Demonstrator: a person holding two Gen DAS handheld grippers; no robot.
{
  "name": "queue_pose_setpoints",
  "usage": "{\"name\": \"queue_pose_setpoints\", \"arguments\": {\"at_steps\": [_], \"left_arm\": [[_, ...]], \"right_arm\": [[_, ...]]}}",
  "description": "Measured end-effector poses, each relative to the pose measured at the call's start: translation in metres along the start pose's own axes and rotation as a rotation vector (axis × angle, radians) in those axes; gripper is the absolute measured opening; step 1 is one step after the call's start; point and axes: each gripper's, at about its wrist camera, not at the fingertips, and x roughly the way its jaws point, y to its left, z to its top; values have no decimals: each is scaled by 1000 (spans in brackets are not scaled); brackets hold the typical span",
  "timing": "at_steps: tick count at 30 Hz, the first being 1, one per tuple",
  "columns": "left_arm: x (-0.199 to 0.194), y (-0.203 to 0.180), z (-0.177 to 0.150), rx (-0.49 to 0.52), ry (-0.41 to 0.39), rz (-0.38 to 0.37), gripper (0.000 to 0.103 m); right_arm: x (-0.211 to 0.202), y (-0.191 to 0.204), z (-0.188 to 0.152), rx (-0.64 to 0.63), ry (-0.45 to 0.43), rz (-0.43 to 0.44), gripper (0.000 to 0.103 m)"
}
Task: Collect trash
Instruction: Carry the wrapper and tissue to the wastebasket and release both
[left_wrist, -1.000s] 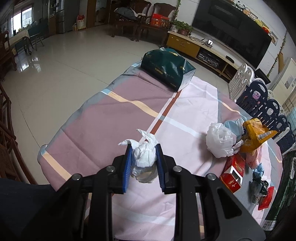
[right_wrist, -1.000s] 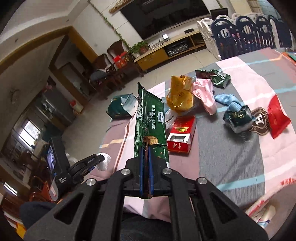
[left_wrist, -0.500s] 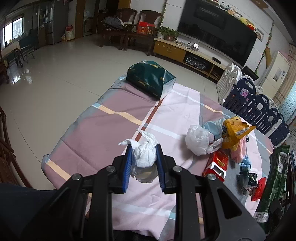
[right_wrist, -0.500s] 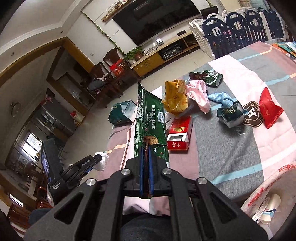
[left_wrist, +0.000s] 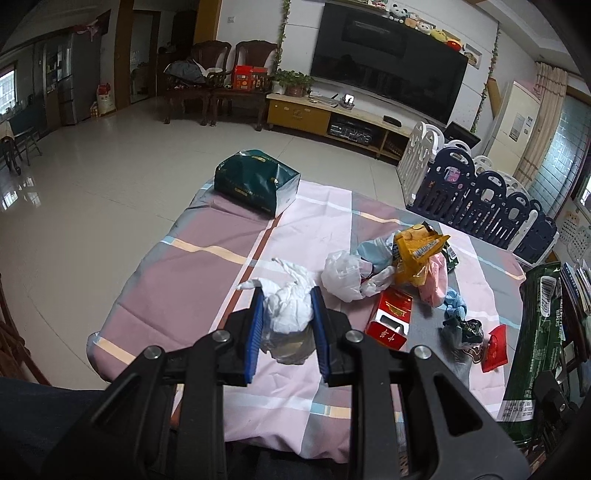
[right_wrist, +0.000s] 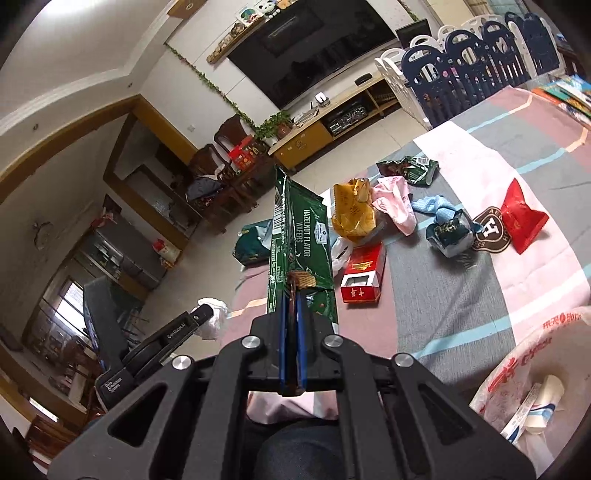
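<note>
My left gripper (left_wrist: 287, 295) is shut on a crumpled white plastic bag (left_wrist: 290, 308) and holds it above the near edge of the table. My right gripper (right_wrist: 291, 295) is shut on a long green hazelnut wafer wrapper (right_wrist: 301, 240), which stands up above the table; it also shows in the left wrist view (left_wrist: 535, 332). The left gripper with its white bag shows at the left of the right wrist view (right_wrist: 212, 317). A white and red plastic bag (right_wrist: 535, 354) with rubbish in it lies open at the lower right.
On the striped tablecloth (left_wrist: 207, 266) lie a red carton (left_wrist: 389, 317), a white bag (left_wrist: 343, 275), a yellow wrapper (left_wrist: 415, 254), pink and blue cloths, a red packet (left_wrist: 495, 347) and a dark green bag (left_wrist: 255, 181). A navy and white play fence (left_wrist: 480, 195) stands behind.
Both grippers have pulled back and up from the table, still holding their items. The views now take in more of the table and room.
</note>
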Motion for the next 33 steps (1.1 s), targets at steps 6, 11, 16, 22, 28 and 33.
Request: {"name": "queue_pose_setpoints", "arguments": {"at_steps": [6,11,16,22,28,33], "left_arm": [[6,8,2,-24,50,-86,26],[37,26,-1,-119,162,-269,26],[39,2,-9,-63,197,-401,26],[9,-58,-24,131,199,-671,26],[-12,-124,-70,313,309,-877,26],[-17,-177,-136,496,465,-960,28]], "right_arm": [[-8,-4,-2,16,-4,-23,6],[-48,-8,8,13,-69,-45,6],[-98,-34,-5,-13,-62,-215,6],[-115,-102,-62,16,138,-610,7],[-139,-146,-80,274,84,-613,60],[-172,-142,-67,281,-67,-628,64]]}}
